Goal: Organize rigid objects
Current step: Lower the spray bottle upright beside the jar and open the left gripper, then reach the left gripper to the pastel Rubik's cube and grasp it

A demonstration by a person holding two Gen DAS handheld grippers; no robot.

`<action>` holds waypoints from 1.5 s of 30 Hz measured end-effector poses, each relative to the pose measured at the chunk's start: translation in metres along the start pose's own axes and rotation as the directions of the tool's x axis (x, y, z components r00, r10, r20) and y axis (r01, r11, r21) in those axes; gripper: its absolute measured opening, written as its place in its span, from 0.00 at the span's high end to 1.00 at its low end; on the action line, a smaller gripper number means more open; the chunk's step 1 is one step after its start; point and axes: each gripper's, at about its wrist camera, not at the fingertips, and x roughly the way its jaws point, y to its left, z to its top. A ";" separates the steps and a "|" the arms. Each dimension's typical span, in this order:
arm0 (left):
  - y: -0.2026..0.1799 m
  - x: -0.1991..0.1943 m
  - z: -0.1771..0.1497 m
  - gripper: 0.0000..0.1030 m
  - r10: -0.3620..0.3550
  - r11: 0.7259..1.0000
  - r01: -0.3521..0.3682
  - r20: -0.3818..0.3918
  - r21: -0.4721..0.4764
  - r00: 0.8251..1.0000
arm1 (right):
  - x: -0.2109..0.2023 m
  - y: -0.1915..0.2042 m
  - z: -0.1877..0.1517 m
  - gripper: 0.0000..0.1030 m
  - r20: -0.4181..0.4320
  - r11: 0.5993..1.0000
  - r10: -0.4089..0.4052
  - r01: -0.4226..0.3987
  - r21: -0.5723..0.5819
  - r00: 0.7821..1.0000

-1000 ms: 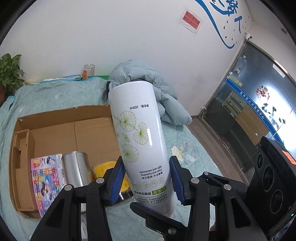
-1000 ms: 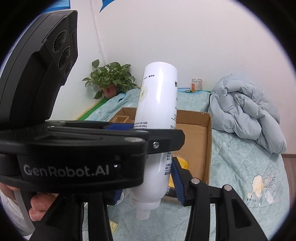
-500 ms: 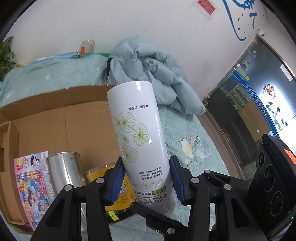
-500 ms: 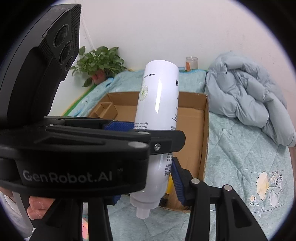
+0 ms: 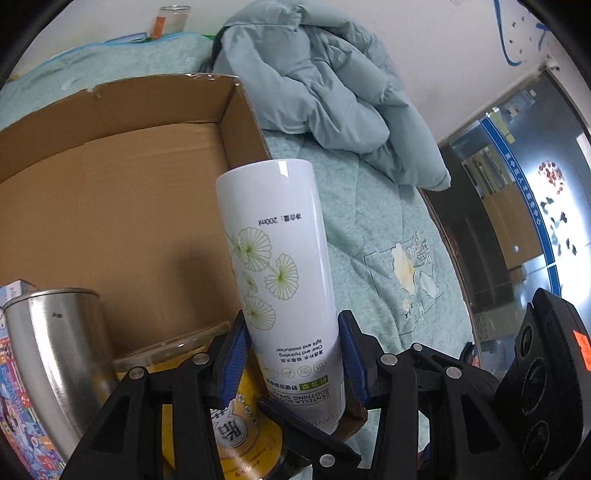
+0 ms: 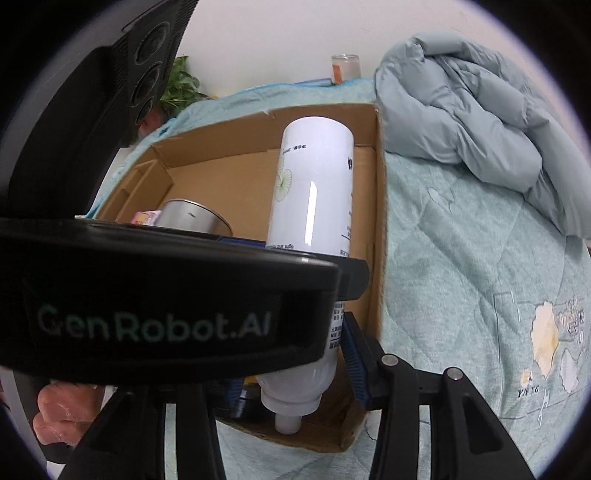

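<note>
My left gripper [image 5: 290,356] is shut on a white spray bottle [image 5: 280,266] with green leaf prints, held upside down, nozzle toward me. It hangs over the right end of an open cardboard box [image 5: 122,177]. In the right wrist view the bottle [image 6: 312,192] shows inside the box [image 6: 376,206] outline, its nozzle at the bottom. The left gripper's body hides the left side of that view. My right gripper [image 6: 291,365] has its fingers on either side of the bottle's neck; the blue right pad stands a little off the bottle.
In the box are a silver tin [image 5: 55,347], a yellow round tin [image 5: 236,435] and a colourful carton [image 5: 14,406]. A folded grey-blue jacket [image 5: 332,85] lies on the green quilt [image 5: 388,240] right of the box. A jar [image 5: 168,20] stands by the wall.
Both grippers have moved forward and down toward the box with the bottle; the box now fills much more of both views.
</note>
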 end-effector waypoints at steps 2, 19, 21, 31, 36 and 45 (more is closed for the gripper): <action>-0.005 0.007 0.001 0.56 0.014 1.000 -0.014 -0.020 0.013 1.000 | 0.000 -0.005 -0.003 0.57 -0.009 1.000 0.008 -0.008 0.022 1.000; -0.012 -0.175 -0.113 0.04 0.332 0.918 -0.394 0.451 0.049 0.828 | -0.055 0.028 -0.053 0.20 0.133 0.993 -0.116 0.116 0.008 0.984; -0.010 -0.208 -0.149 0.02 0.373 0.889 -0.458 0.548 0.020 0.749 | -0.062 0.037 -0.069 0.20 0.161 0.994 -0.110 0.108 0.018 0.981; 0.020 -0.274 -0.277 0.04 0.512 0.837 -0.528 0.545 -0.142 0.664 | -0.114 0.088 -0.125 0.32 0.323 0.982 -0.183 0.190 0.008 0.929; 0.030 -0.275 -0.324 0.01 0.506 0.842 -0.518 0.561 -0.154 0.655 | -0.139 0.113 -0.148 0.01 0.442 0.993 -0.102 0.118 -0.008 0.891; 0.039 -0.261 -0.368 0.01 0.475 0.875 -0.445 0.510 -0.189 0.717 | -0.118 0.153 -0.190 0.01 0.408 0.982 0.117 -0.044 -0.182 0.905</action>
